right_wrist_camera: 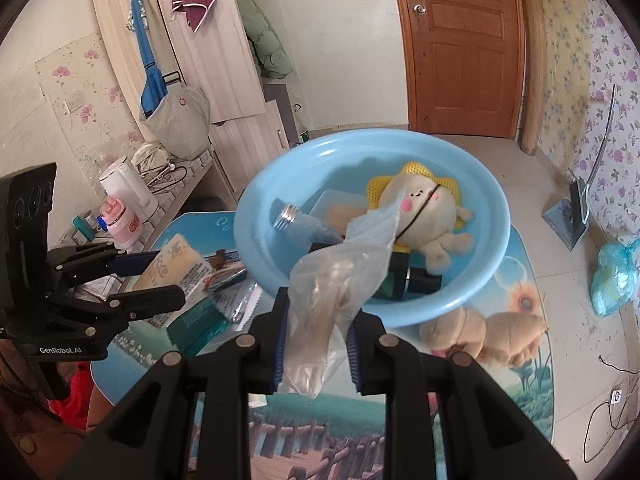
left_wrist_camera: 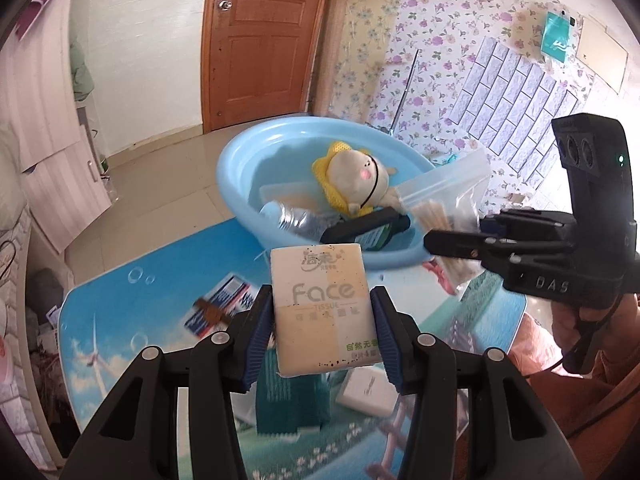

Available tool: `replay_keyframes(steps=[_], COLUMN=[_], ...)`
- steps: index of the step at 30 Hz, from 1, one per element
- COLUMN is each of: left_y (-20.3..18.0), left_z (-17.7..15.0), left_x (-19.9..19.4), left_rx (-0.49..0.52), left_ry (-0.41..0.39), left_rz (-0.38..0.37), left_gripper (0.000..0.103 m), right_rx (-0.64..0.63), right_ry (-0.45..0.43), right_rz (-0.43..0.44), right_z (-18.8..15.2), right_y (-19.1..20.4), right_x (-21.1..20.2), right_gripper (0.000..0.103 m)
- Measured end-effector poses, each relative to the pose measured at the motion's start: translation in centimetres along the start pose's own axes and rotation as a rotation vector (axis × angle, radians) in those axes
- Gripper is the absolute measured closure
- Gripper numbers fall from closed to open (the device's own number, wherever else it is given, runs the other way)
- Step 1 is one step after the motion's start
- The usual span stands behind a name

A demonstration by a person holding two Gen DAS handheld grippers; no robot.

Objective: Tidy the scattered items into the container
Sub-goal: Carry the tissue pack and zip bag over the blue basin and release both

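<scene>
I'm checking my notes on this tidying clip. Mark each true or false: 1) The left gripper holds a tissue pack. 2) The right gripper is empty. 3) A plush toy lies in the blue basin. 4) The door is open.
1) True: the left gripper is clamped on the tissue pack.
2) False: the right gripper pinches a clear plastic bag.
3) True: the plush toy lies in the blue basin.
4) False: the door is closed.
</scene>
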State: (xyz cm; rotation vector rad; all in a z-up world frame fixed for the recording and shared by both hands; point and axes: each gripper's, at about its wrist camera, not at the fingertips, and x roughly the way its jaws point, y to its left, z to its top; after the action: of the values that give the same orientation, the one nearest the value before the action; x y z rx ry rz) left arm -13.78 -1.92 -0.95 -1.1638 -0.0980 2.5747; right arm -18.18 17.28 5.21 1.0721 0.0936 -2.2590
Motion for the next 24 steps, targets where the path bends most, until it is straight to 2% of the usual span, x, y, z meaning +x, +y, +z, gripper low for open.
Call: replay_keyframes(steps=[10,20,23,24], left_y=[-0.6,-1.1,-1.3,-1.3], left_z=[2.8,5.0,5.6,5.7], left_x=[2.8,5.3,5.6,5.6], left_rx=[0.048,0.076,0.073,0.071], left_ry=[0.006,0.017,0.008,0.003], left_rz=[-0.043,-0.054,-0.051,-0.054], left_gripper=[0.055,0.055,0.049,0.043], right_rx=[0.018,0.039,0.062,0.073], right_ry=[0.005,0.003,0.008,0.010], right_rz=[0.016,0.040,0.035,0.032], right_z=[1.1,2.2,2.3,2.4], right_y=[-1.5,-2.1,-2.4,-2.5], right_x=[1.6,3.4,4.0,4.2], right_gripper=[0.078,0.077,0.073,0.073])
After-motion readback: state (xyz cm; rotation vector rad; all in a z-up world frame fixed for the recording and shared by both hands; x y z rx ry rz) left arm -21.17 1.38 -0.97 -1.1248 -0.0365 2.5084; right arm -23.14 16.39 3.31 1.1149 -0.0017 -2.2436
